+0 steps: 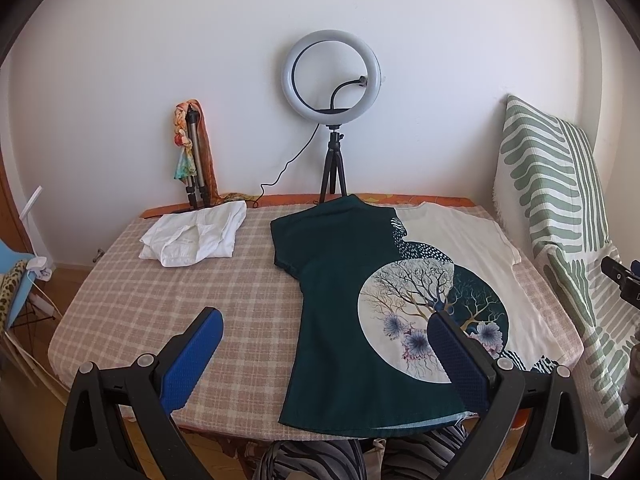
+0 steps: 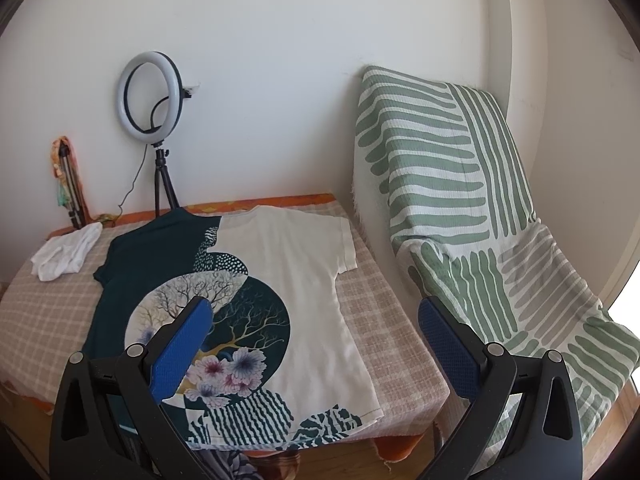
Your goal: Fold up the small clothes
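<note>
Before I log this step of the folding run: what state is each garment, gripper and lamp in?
T-shirt: spread flat, unfolded, hem at the near table edge.
White garment: loosely bundled at the far left corner of the table.
Left gripper: open, holding nothing.
Right gripper: open, holding nothing.
Ring light: upright on its tripod; lit or not, cannot tell.

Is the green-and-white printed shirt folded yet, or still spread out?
Spread flat. The shirt lies open on the checked table, both sleeves out and the whole print showing, with no fold in it.
</note>
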Demonstrator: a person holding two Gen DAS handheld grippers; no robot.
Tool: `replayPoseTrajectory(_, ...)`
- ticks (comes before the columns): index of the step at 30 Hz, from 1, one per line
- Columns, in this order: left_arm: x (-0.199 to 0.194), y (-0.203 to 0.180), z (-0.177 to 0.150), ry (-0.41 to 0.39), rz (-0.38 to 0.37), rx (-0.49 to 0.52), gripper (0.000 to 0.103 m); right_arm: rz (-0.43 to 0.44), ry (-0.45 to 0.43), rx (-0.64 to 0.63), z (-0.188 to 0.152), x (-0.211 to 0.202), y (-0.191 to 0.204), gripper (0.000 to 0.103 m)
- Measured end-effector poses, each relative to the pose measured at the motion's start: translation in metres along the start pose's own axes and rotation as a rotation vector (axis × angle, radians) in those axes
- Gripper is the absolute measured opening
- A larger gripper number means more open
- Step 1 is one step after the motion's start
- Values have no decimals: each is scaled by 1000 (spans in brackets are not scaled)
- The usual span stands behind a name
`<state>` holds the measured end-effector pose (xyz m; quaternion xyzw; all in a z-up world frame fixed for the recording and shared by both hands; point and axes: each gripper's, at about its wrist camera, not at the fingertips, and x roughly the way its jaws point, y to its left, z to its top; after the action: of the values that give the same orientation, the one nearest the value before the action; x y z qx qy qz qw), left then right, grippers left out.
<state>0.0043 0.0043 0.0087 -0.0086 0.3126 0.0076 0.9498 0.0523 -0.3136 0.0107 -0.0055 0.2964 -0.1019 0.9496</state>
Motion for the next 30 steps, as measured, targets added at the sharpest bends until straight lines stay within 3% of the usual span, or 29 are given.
replayPoseTrajectory(30,3,2,-3,9,3,-13,103,2,-2,-10,0,1,8,102)
